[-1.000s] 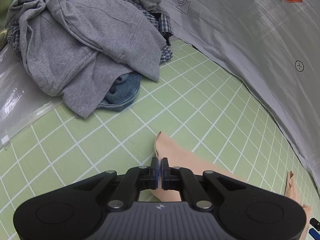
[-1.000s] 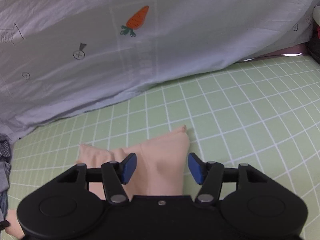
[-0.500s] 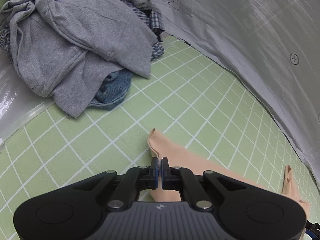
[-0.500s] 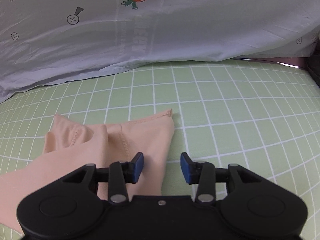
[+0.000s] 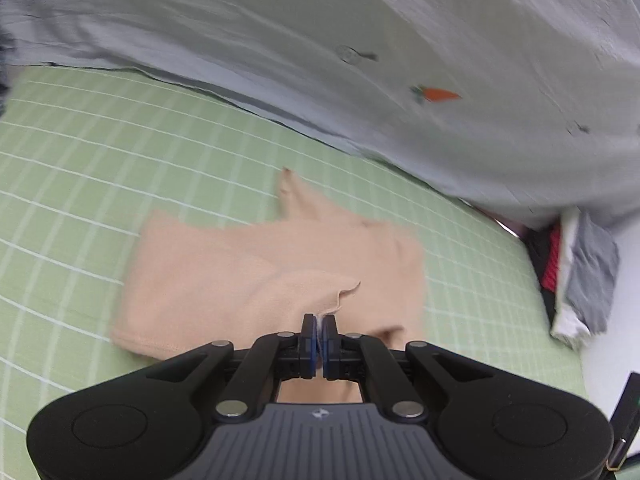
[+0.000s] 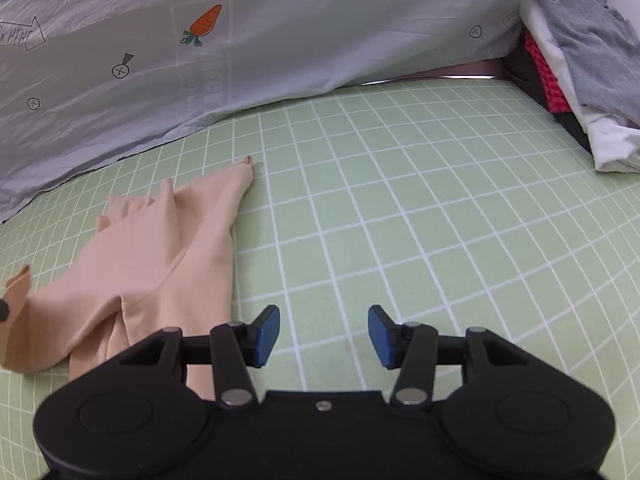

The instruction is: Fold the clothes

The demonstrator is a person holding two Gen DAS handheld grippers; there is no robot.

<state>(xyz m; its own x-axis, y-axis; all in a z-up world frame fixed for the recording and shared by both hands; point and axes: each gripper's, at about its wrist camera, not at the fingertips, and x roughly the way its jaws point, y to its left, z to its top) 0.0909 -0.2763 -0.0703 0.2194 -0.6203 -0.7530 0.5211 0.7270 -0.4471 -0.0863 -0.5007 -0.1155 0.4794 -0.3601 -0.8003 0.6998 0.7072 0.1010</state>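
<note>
Green gridded mat [image 6: 400, 220] fills the ground ahead of both tools. Grey printed sheet [image 6: 280, 40] runs along its far edge. Stack of folded clothes [image 6: 580, 80] sits far right of the right hand-held gripper [image 6: 324, 334], jaws about half apart, nothing between. Peach garment [image 5: 240, 264] lies ahead of the left hand-held gripper [image 5: 319, 340], clamped on its edge.

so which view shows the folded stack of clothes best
The right wrist view: the folded stack at upper right is sharp, with grey, white, red and dark layers distinct. The left wrist view shows the same stack at the right edge, blurred and partly cut off.
</note>
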